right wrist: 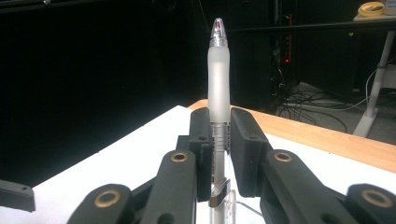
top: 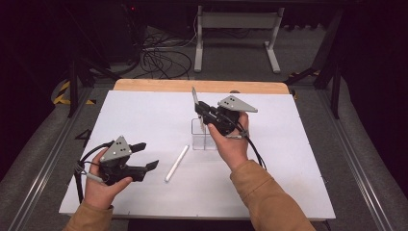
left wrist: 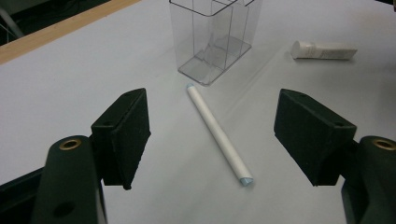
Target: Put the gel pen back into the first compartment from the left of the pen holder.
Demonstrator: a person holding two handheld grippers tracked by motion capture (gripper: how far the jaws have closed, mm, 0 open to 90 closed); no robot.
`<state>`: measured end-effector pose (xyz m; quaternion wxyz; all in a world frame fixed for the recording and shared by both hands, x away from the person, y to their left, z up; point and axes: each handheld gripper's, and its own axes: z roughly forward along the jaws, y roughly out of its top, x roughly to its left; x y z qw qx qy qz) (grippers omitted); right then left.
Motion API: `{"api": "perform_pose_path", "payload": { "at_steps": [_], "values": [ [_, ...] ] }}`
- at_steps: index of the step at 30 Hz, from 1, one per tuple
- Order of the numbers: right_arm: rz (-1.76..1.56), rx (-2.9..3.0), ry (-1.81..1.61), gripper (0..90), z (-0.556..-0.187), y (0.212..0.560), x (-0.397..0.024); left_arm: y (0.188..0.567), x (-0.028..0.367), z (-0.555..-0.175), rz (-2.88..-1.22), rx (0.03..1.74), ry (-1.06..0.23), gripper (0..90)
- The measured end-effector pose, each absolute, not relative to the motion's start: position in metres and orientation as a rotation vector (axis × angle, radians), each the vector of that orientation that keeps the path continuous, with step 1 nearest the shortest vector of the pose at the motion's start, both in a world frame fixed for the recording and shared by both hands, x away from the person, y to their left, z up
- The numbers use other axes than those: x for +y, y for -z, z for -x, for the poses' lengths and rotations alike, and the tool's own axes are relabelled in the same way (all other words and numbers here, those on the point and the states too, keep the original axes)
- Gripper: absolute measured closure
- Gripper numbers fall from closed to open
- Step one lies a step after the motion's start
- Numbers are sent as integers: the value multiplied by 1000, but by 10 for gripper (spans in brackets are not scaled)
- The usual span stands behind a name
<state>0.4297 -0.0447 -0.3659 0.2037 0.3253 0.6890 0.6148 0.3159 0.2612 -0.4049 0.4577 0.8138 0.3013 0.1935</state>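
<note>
In the high view, the right tool (top: 201, 111) is held up above the middle of the white surface (top: 144, 120), its jaws clamped on a pen (top: 195, 98) that stands nearly upright just over a clear plastic organizer (top: 204, 137). The left tool (top: 146, 156) rests low near the front left of the surface, jaws apart with nothing between them. A white stick (top: 176, 163) (thin and straight, like a wrapped straw) lies flat between the two hands, just in front of the organizer and a little to its left.

In the left gripper view, the two black jaws stand wide, well apart from each other, and they touch nothing. The white stick (left wrist: 217, 133) lies on the surface ahead of them, running diagonally in the gap between the jaws. Beyond it stands the clear organizer (left wrist: 212, 39), divided into compartments, and to its right lies a small white tube (left wrist: 323, 50) on its side.

In the right gripper view, the jaws are closed tight on the pen (right wrist: 218, 79), gripping it around its ribbed middle section. The frosted barrel rises straight up above the jaws to a clear tip, and the metal clip shows below them. The top of the organizer (right wrist: 224, 210) sits directly under the pen's lower end.
</note>
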Motion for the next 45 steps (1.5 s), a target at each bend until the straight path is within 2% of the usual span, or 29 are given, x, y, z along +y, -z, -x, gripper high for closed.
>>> {"api": "perform_pose_path", "payload": {
  "at_steps": [13,14,16,21,33,45],
  "values": [
    [-923,1908,-1709,794,-439,374,-39,405,260,-316,-2010,740,-478,276],
    [-929,1911,-1709,755,-439,374,-39,405,260,-316,-2010,739,-478,276],
    [-935,1911,-1739,615,-441,375,-39,406,260,-316,-2010,743,-475,276],
    [-912,1893,-1715,501,-437,371,-46,407,258,-317,-2017,739,-471,276],
    [-865,1876,-1700,397,-416,357,-88,406,256,-316,-2015,742,-465,270],
    [-748,1951,-1607,346,-403,357,-100,405,251,-314,-2011,761,-478,270]
  ]
}}
